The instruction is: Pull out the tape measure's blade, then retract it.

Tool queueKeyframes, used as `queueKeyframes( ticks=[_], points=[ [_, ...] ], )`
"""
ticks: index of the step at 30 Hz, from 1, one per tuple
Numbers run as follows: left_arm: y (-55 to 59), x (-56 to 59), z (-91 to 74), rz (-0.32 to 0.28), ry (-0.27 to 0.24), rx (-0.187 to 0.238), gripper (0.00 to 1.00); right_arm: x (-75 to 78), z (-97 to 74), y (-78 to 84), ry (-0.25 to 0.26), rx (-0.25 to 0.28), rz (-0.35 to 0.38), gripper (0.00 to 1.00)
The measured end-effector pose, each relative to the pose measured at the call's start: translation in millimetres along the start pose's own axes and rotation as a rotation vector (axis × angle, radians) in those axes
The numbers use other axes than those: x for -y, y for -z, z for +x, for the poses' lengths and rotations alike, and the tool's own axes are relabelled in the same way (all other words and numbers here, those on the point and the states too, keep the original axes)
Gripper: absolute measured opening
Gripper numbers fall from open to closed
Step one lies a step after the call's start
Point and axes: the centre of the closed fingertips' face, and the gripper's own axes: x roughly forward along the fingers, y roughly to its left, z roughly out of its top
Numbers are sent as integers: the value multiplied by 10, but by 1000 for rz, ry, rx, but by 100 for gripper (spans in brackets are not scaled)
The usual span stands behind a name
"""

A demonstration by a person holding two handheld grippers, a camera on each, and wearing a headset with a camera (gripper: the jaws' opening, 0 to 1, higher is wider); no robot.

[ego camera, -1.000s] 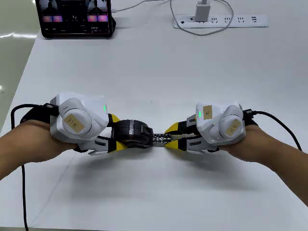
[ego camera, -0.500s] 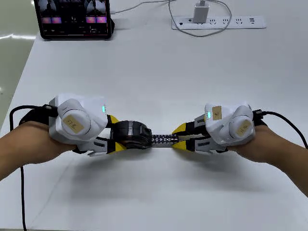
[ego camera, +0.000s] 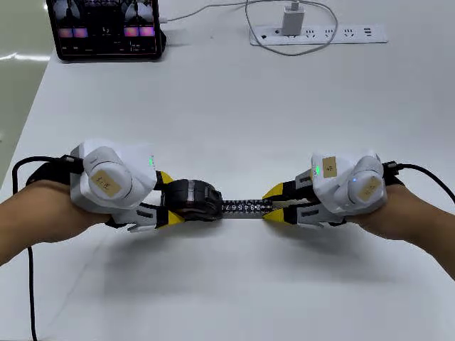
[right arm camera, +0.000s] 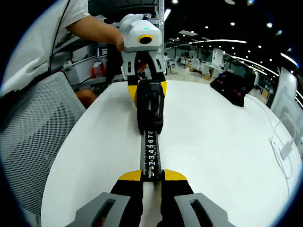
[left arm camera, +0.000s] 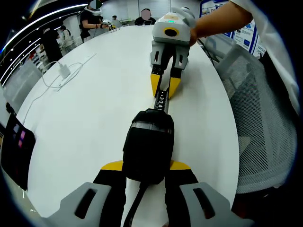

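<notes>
A black tape measure lies on the white table, held at its left by my left gripper, which is shut on its case. A short stretch of numbered blade runs right from the case. My right gripper is shut on the blade's end. In the right gripper view the blade shows numbers up to about 8 and leads to the case, with the left gripper behind it. The left gripper view has the right gripper ahead, past the case.
A tablet with a lit screen stands at the table's far left. A white power strip with a plugged charger and cable lies at the far edge. A mesh chair sits beside the table. People stand in the distance.
My right gripper has moved right, away from the case, drawing more of the blade out. The left gripper and case have stayed almost where they were.
</notes>
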Motion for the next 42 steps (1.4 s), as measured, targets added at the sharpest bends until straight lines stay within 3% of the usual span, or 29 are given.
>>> queueKeyframes(
  ticks=[33, 42],
  points=[
    [9, -7, 4, -6, -4, -1, 26, 29, -294, 274, 7, -52, 5, 9],
    [7, -5, 3, -5, -5, -1, 26, 5, -363, 284, 4, -65, 3, 9]
  ],
)
